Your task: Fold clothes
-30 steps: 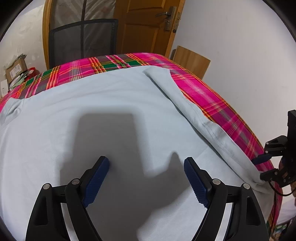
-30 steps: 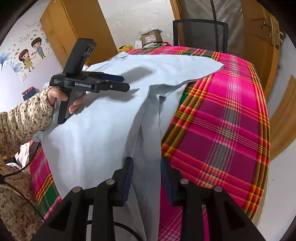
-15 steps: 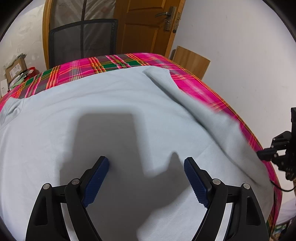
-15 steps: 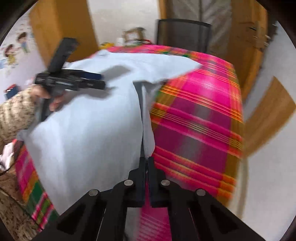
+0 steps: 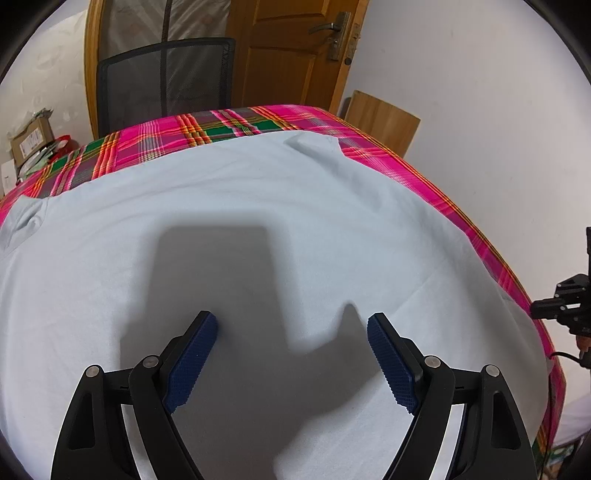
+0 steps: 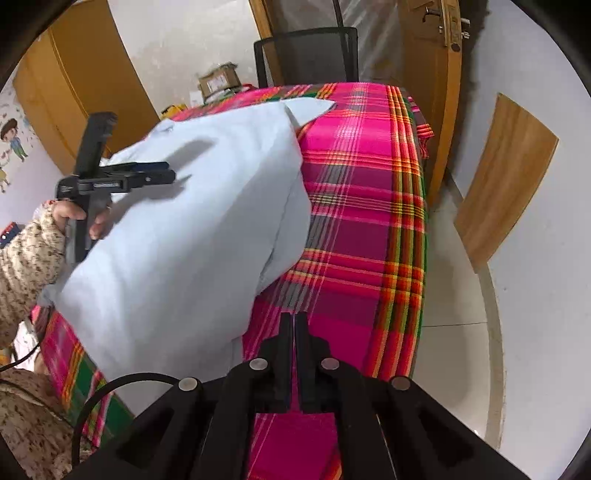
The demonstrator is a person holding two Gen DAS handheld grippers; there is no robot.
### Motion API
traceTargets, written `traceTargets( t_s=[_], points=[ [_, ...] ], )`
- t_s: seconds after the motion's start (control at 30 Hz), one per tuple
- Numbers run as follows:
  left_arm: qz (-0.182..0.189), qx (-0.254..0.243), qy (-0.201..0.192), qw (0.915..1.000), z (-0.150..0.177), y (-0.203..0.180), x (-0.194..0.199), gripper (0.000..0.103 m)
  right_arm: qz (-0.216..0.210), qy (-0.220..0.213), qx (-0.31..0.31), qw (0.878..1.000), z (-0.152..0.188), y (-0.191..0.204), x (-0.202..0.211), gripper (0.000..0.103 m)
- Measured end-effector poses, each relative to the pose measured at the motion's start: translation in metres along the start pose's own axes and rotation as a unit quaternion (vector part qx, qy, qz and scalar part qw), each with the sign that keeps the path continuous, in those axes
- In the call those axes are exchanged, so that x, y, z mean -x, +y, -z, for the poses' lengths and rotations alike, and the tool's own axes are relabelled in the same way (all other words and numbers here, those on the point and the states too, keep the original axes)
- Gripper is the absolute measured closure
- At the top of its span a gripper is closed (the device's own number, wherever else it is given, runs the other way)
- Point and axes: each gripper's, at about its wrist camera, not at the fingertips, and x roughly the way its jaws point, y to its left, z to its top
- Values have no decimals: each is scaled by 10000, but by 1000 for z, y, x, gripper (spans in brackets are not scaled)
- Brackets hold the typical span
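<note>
Two grippers at work. Shirt point(image 6: 184, 240) flat on plaid cloth point(image 6: 362, 221), long axis running away from cameras. Right gripper point(image 6: 294, 328) clenched, just right of shirt's side edge, nearer it; pinch on fabric not discernible. Left gripper point(image 5: 291, 354) spread wide above shirt middle, empty.

The pale blue garment point(image 5: 295, 221) is looking like soft, matt knit cloth, lying smooth with faint creases. Beneath it, the woven plaid cloth point(image 6: 362, 206) is covering the worktop, showing a flat, dull weave. The left tongs point(image 5: 291, 354) are showing matt black plastic arms, metal rivets and rough, dimpled blue rubber pads point(image 5: 192, 358). Behind the worktop, a black mesh chair point(image 5: 166, 77) is standing before a varnished, slightly glossy wooden door point(image 5: 291, 51) with a dull metal handle point(image 5: 328, 27).
</note>
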Motion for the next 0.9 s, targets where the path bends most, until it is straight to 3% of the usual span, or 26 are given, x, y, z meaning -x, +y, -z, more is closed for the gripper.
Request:
traceTargets(
  t_s=[0.17, 0.33, 0.47, 0.6, 0.77, 0.9],
  points=[
    [27, 19, -8, 10000, 0, 1, 1, 18, 297, 48, 10, 9995, 14, 0, 20, 101],
    [65, 36, -16, 10000, 0, 2, 1, 18, 1201, 193, -99, 9925, 39, -24, 74, 101],
    [50, 28, -13, 10000, 0, 1, 1, 18, 1976, 177, -195, 9799, 58, -39, 130, 101],
    [52, 34, -14, 10000, 0, 1, 0, 18, 2221, -39, -270, 9746, 64, -37, 146, 100],
    [21, 15, -6, 10000, -1, 0, -1, 18, 1098, -81, -90, 9939, 66, -11, 91, 97],
    [-74, -61, 23, 10000, -1, -4, -2, 18, 322, -7, 120, 9994, 64, 14, 46, 95]
  ],
)
